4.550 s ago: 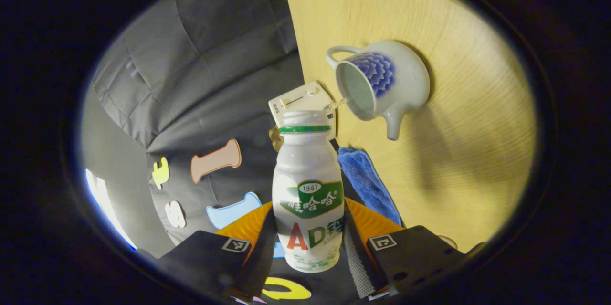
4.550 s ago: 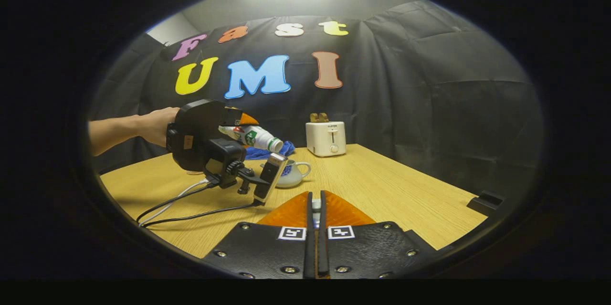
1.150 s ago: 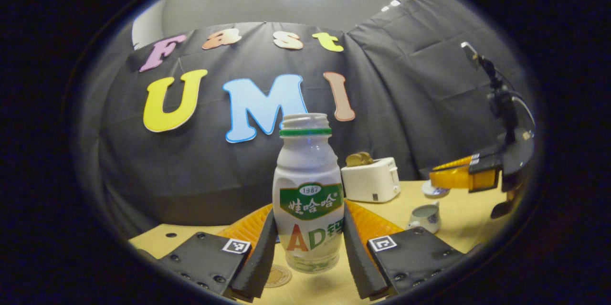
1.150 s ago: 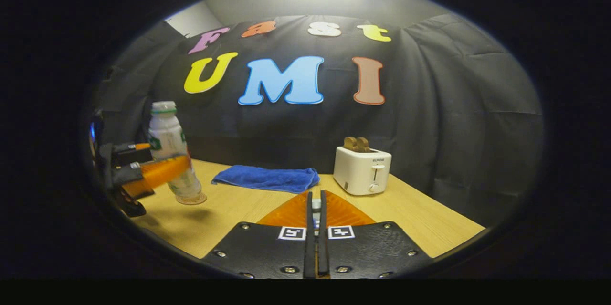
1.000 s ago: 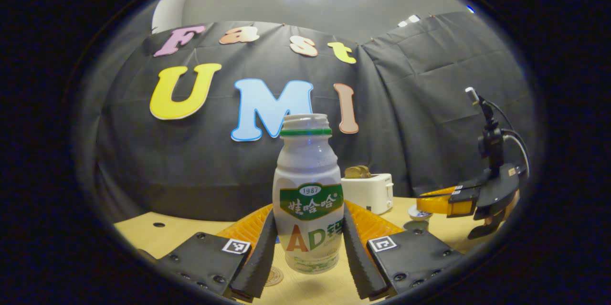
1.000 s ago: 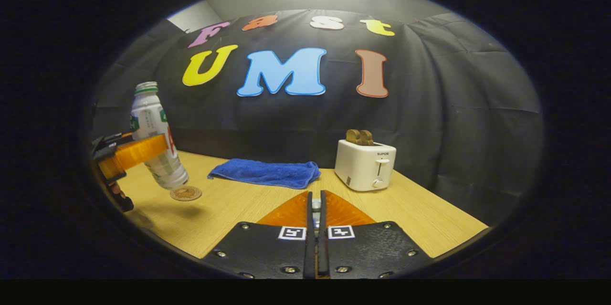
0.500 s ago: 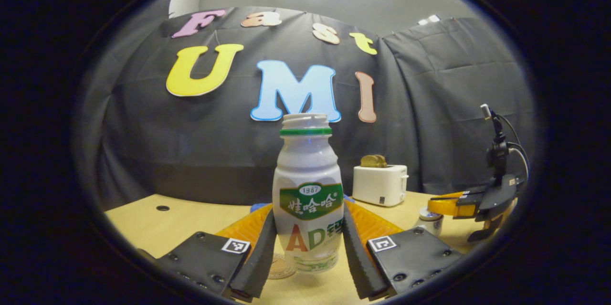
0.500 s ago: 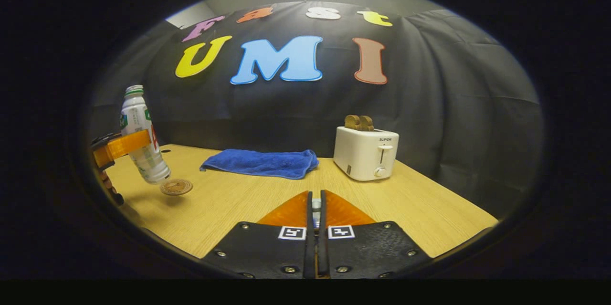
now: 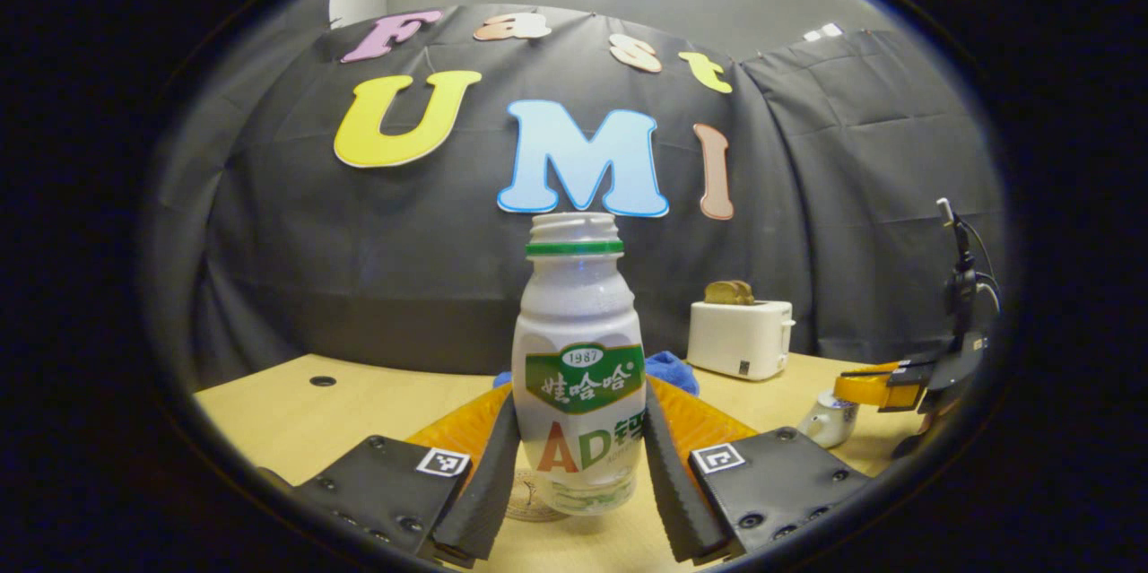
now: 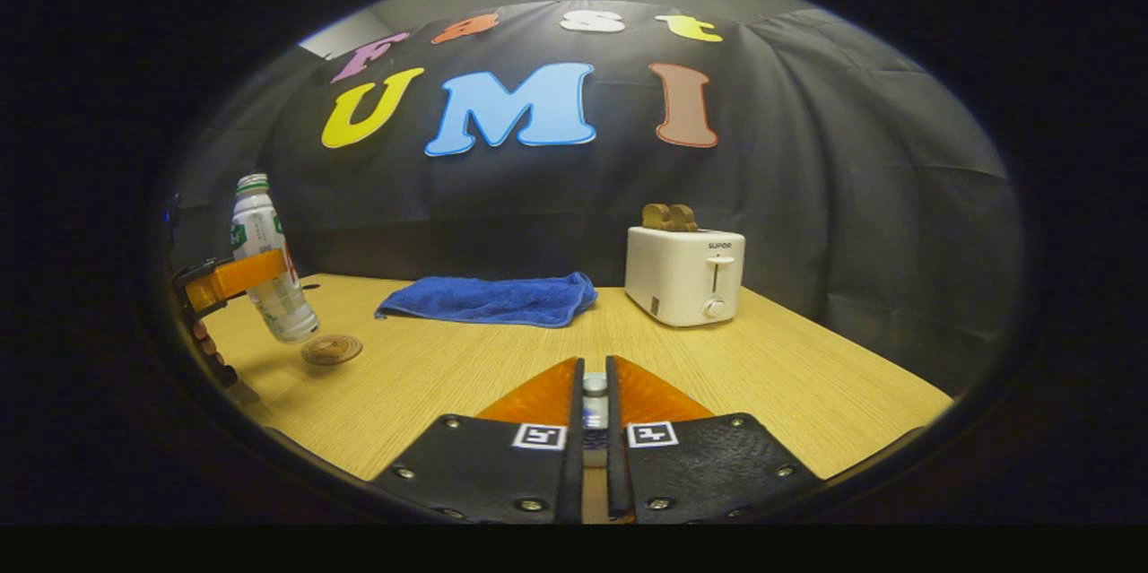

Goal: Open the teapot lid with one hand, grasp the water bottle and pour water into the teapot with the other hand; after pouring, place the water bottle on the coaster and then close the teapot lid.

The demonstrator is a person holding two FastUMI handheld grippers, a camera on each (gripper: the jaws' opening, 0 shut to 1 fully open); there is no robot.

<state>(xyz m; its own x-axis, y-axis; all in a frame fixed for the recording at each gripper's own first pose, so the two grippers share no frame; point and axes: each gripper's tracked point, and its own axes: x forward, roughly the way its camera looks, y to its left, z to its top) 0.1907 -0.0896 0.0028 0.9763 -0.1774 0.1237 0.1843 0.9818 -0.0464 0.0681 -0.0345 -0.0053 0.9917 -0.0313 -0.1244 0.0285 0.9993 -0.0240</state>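
Observation:
A white bottle (image 9: 578,376) with a green neck ring and no cap stands between the fingers of my left gripper (image 9: 580,401), which is shut on it. In the right gripper view the bottle (image 10: 262,255) leans slightly, its base just above and left of the round coaster (image 10: 331,348). The coaster (image 9: 527,503) peeks out under the bottle's base. My right gripper (image 10: 594,368) is shut on the teapot lid's knob (image 10: 594,388). At the far right of the left gripper view it (image 9: 868,386) sits over the small white teapot (image 9: 825,426).
A blue towel (image 10: 489,299) lies at the back of the wooden table (image 10: 789,385). A white toaster (image 10: 686,274) with toast in it stands to the towel's right. A small hole (image 9: 322,381) marks the table's left part.
The left gripper has brought the bottle upright and lower, close over the coaster. The right gripper has come down to the teapot with the lid, and its finger gap looks slightly wider.

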